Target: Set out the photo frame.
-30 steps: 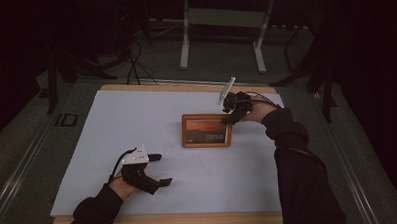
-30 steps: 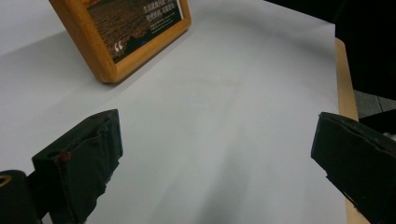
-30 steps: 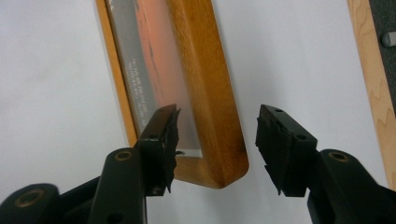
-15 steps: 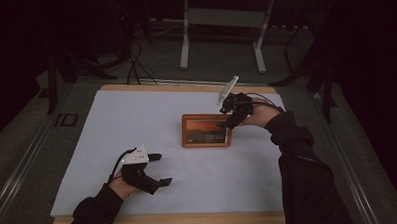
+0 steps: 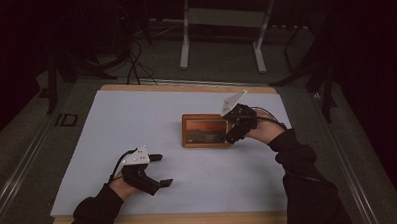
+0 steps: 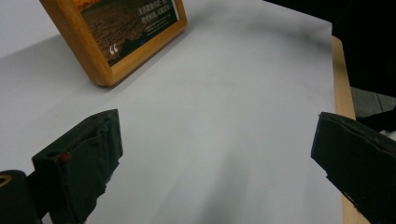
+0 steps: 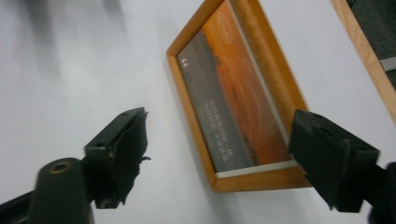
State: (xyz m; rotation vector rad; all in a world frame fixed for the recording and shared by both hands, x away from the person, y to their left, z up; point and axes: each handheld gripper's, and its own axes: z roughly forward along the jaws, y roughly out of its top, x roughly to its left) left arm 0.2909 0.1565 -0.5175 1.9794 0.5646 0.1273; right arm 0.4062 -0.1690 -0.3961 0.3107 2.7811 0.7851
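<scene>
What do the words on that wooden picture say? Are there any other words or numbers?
Opening quotation mark, white, on the framed picture: "“"
White lines of writing on the picture: too blurred to read.
Round logo in the picture's corner: too blurred to read.
No other words or numbers are readable.

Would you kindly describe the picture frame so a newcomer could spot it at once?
On the white-covered table, look right of centre, just under the right gripper. There lies a flat wooden picture frame, the sole object on the sheet, holding an orange and dark print with small text.
</scene>
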